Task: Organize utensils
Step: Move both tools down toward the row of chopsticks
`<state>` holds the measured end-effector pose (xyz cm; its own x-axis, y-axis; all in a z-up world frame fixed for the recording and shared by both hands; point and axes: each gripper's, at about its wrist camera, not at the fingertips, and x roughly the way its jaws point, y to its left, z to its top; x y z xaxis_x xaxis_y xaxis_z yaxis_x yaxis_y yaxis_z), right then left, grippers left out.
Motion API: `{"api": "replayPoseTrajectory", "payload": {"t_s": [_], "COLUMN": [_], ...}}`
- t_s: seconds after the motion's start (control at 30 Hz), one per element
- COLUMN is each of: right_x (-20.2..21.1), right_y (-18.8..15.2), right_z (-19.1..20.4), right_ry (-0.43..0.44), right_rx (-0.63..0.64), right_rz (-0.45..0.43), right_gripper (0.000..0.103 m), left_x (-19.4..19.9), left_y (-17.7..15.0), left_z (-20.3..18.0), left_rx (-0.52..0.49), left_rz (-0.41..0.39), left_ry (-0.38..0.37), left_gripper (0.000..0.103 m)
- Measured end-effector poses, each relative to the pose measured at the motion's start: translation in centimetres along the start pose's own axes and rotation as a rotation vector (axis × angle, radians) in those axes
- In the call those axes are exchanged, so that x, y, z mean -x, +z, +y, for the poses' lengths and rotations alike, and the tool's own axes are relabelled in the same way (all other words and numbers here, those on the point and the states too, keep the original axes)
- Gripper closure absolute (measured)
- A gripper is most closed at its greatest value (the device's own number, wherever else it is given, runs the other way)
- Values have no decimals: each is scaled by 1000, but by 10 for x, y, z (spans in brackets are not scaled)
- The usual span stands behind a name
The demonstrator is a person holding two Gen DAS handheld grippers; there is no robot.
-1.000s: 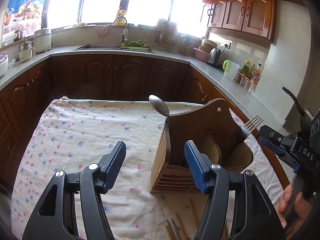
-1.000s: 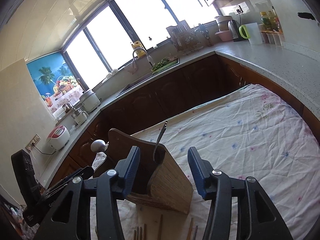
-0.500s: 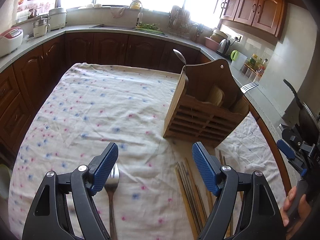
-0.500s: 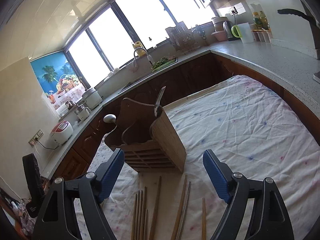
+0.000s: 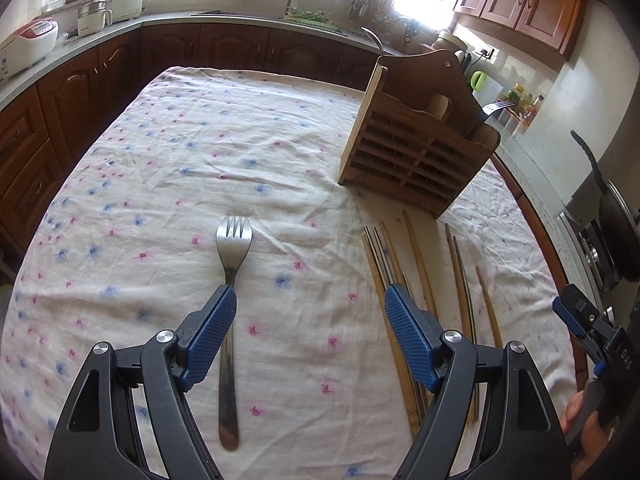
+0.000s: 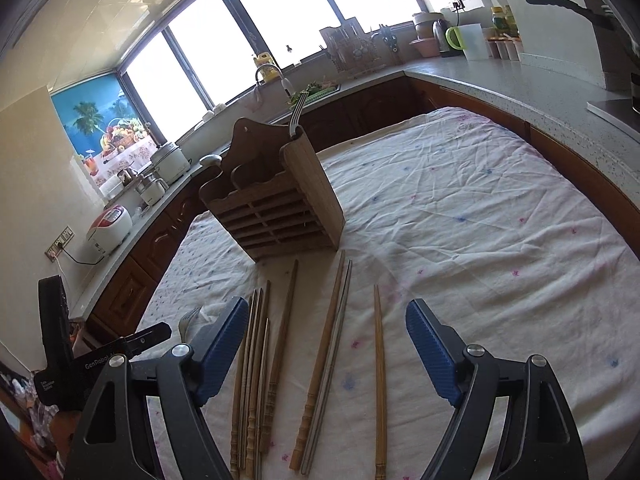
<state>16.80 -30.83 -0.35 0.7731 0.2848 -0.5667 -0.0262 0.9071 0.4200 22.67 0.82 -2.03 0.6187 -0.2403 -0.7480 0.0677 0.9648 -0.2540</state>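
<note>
Centrally, a flowered tablecloth (image 5: 168,152) is spread under a wooden utensil holder (image 5: 416,160). Chopsticks (image 6: 320,344) are laid before it, a fork (image 5: 232,280) beside them. Both the left gripper (image 5: 310,320) and right gripper (image 6: 326,336) are held spread, empty.

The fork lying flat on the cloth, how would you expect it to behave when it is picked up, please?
The fork looks like polished metal, so probably stiff and a little slippery. It lies flat on the soft tablecloth, so its thin handle may be awkward to get under. The left claw stands open around the handle.
</note>
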Motion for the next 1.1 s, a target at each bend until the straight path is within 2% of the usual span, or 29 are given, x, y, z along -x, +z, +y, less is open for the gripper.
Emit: {"api": "replayPoseTrajectory", "payload": {"t_s": [0.3, 0.57, 0.63, 0.7, 0.77, 0.8, 0.93, 1.1], "right_x": [-6, -16, -22, -30, -40, -46, -71, -98], "right_y": [-7, 4, 7, 11, 14, 15, 20, 26], "right_z": [3, -1, -1, 0, 0, 2, 7, 9], "right_ry": [8, 2, 6, 13, 14, 11, 16, 11], "right_rx": [12, 13, 15, 15, 18, 23, 35, 44], "right_rz": [32, 38, 46, 65, 87, 98, 140, 180], "right_gripper": [20, 22, 28, 41, 51, 58, 68, 72], "left_x": [-7, -23, -28, -33, -39, -42, -56, -72], "left_y": [-2, 6, 8, 10, 11, 12, 17, 22], "left_z": [-12, -24, -26, -28, -29, -29, -34, -39], "left_rx": [-21, -35, -37, -40, -41, -43, -54, -63], "left_rz": [27, 59, 66, 73, 81, 87, 122, 147], "left_ry": [-6, -25, -27, -24, -30, -33, -34, -45], "left_gripper": [25, 25, 25, 25, 29, 35, 53, 57]}}
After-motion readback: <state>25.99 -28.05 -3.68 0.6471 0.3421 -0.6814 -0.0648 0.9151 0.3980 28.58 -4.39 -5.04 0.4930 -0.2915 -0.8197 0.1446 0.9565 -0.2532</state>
